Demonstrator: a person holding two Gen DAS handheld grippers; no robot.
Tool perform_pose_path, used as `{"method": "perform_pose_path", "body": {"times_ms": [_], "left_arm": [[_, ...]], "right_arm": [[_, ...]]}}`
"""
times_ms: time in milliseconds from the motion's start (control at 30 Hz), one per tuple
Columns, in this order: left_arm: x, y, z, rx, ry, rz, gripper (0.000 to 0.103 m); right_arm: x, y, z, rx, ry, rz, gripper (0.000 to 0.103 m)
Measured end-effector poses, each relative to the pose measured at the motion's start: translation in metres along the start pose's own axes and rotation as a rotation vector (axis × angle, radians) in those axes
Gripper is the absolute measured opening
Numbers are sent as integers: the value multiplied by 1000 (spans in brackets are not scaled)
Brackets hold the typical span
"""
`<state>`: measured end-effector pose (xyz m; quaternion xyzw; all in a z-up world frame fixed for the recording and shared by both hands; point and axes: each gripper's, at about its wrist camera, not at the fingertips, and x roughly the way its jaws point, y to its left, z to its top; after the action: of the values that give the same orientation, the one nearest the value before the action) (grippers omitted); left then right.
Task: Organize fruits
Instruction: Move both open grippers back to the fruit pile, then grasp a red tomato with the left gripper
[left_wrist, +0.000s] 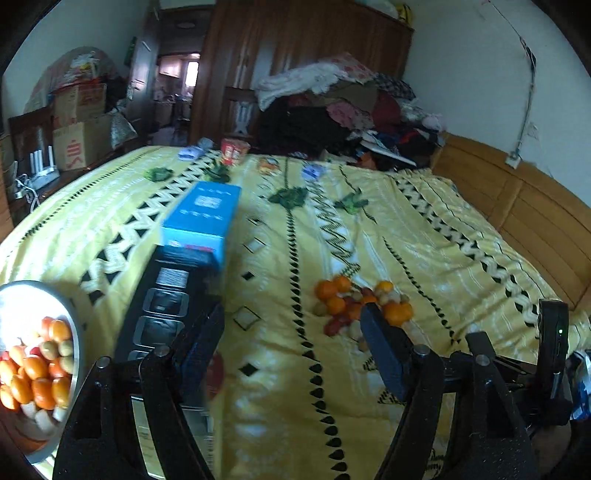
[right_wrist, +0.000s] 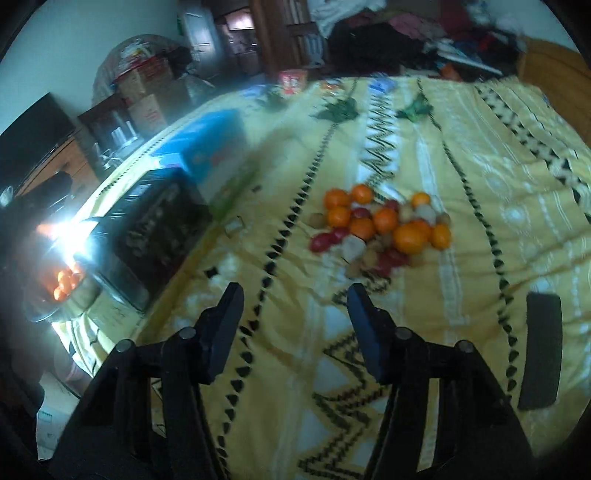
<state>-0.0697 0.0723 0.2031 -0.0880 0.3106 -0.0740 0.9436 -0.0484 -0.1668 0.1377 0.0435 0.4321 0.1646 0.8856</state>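
1. The left gripper (left_wrist: 295, 339) is spread wide and holds nothing; it hangs above the yellow bedspread (left_wrist: 424, 236).
2. The right gripper (right_wrist: 295, 314) is also released and empty, above the same bedspread.
3. A pile of fruits (right_wrist: 384, 225) lies on the bedspread, ahead of both grippers.
4. More fruits sit in a metal bowl (left_wrist: 74, 321) at the left edge.
5. A black box (left_wrist: 162, 306) and a blue box (left_wrist: 203, 218) lie between bowl and pile.
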Motion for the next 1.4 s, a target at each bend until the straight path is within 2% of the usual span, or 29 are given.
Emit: {"method": "perform_pose_path", "body": {"times_ms": [100, 167, 233, 333, 500, 733, 933, 967, 1000, 1033, 1400], "left_arm": [[51, -20, -13, 3, 107, -58, 77], [90, -27, -21, 1, 180, -77, 70], [126, -29, -29, 1, 242, -81, 57], [171, -28, -42, 33, 314, -61, 48], [220, -25, -56, 63, 397, -52, 46], [249, -39, -60, 112, 381, -80, 46], [264, -38, -53, 90, 364, -86, 46], [264, -39, -53, 95, 362, -80, 42], [264, -40, -53, 103, 361, -72, 32], [263, -40, -54, 104, 361, -78, 27], [237, -25, -55, 11, 324, -82, 27]], "right_arm": [[2, -33, -12, 77, 21, -15, 59], [7, -47, -18, 106, 33, -17, 59], [9, -62, -25, 130, 47, -13, 59], [17, -82, -34, 165, 63, -7, 59], [28, -112, -39, 226, 74, -7, 59], [42, -135, -41, 256, 84, -1, 59], [48, -138, -36, 263, 84, 33, 59], [50, -138, -35, 269, 83, 46, 58], [52, -136, -33, 269, 83, 54, 57], [54, -134, -30, 265, 82, 61, 54], [92, -83, 17, 131, 44, 157, 51]]}}
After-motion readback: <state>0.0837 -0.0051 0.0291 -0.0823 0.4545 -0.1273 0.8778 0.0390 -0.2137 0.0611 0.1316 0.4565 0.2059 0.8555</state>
